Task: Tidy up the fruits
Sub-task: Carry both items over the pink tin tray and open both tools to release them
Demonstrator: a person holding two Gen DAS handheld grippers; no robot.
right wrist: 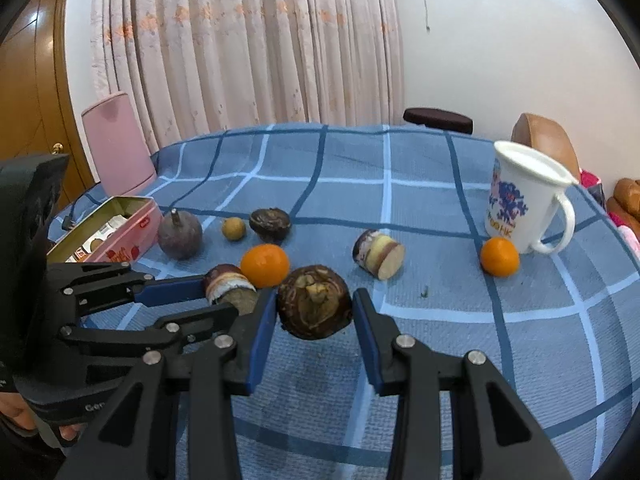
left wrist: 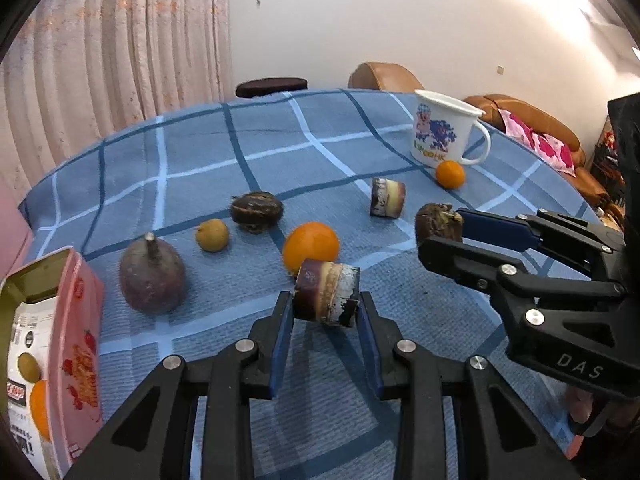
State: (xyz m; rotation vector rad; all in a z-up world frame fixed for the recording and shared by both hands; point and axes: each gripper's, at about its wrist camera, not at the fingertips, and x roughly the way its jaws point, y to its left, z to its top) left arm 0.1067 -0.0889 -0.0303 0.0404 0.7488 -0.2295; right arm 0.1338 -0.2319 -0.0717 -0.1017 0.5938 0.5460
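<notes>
Left wrist view
Left gripper [left wrist: 325, 312]: pads clamped on the cut cane piece [left wrist: 326, 298], long axis lying across the pads, just off the cloth.
Pink tin [left wrist: 82, 320]: open, at the surface's left edge, already holding fruit; nearest this hand.
Loose fruit: orange [left wrist: 311, 245] just behind the held piece.

Right wrist view
Right gripper [right wrist: 314, 312]: closed on the round brown water chestnut [right wrist: 314, 306], lifted.
Tin from here: far left, beyond the left gripper, so this hand must cross or wait.
White mug [right wrist: 520, 204]: near the right edge, small orange [right wrist: 499, 257] touching its base.
</notes>
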